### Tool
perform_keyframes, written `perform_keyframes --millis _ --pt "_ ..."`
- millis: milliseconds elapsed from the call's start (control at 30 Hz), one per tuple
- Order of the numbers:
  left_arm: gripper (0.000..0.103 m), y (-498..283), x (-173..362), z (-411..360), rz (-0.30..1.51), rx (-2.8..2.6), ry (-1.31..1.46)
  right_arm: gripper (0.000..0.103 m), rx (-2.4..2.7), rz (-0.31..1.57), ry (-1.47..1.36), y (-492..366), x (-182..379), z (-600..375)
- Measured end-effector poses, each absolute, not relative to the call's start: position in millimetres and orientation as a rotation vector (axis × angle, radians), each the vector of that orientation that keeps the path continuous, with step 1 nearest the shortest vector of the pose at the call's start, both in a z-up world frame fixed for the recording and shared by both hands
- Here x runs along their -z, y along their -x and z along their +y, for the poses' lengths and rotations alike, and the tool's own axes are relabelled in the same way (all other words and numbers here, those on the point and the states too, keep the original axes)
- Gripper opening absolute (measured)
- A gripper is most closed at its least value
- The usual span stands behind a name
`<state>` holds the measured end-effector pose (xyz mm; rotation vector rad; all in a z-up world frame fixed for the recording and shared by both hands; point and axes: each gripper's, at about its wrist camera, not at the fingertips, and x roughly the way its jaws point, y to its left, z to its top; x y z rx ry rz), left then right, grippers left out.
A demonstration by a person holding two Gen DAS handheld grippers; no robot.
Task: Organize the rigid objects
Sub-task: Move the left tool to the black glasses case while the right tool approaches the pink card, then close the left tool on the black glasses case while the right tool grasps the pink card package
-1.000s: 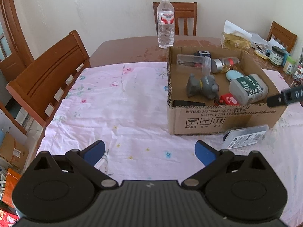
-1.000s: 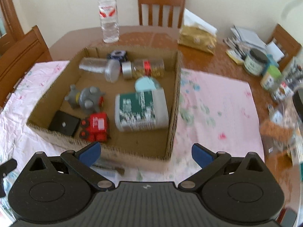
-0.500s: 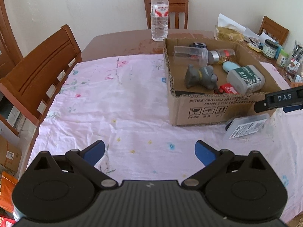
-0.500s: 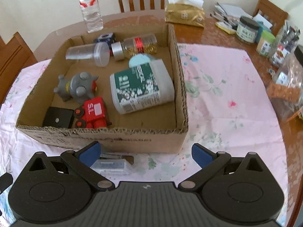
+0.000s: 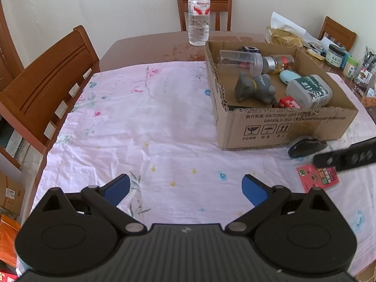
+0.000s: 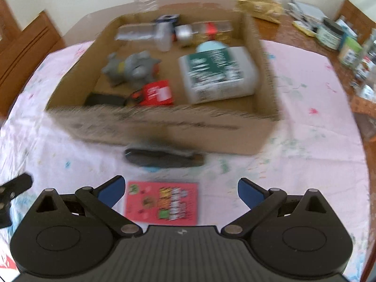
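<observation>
A cardboard box (image 5: 282, 127) (image 6: 164, 127) on the pink floral cloth holds a grey toy (image 5: 255, 89), a green-labelled white container (image 5: 309, 90), a red toy, a clear cup and a jar. In front of the box lie a dark flat object (image 5: 305, 146) (image 6: 162, 158) and a red card pack (image 5: 317, 178) (image 6: 162, 203). My right gripper (image 6: 181, 191) is open, low over the card pack. My left gripper (image 5: 186, 186) is open above bare cloth, well left of the box. The right gripper's black finger shows at the left wrist view's right edge.
A water bottle (image 5: 198, 13) stands behind the box. Wooden chairs (image 5: 47, 87) ring the table. Jars, bags and papers (image 5: 336, 54) crowd the far right. The right wrist view is motion-blurred.
Both grippers pulled back toward the near table edge. The red card pack came into view. Where the clear packet lay in front of the box, a dark flat object now shows.
</observation>
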<state>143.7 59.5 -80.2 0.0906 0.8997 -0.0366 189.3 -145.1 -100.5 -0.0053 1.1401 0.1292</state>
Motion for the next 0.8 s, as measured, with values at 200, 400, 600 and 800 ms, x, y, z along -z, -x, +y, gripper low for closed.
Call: perform_keyframes --millis 200,400,600,800 --pt "0.101 -144.8 86.7 57.4 0.924 0.053 -0.101 0.103 -0.125 1.108 0.117 -180.1 123.5 -111.6" --pt "0.101 -146.0 91.4 48.9 0.942 0.077 -0.113 0.103 -0.111 1.123 0.101 -180.2 133.9 -119.9" --pt "0.101 -152.7 93.9 31.1 0.951 0.104 -0.124 0.103 -0.080 1.128 0.090 -181.0 131.7 -153.7" --pt "0.101 -161.8 92.5 4.1 0.947 0.140 -0.139 0.103 -0.077 1.126 0.089 -179.2 129.9 -186.5"
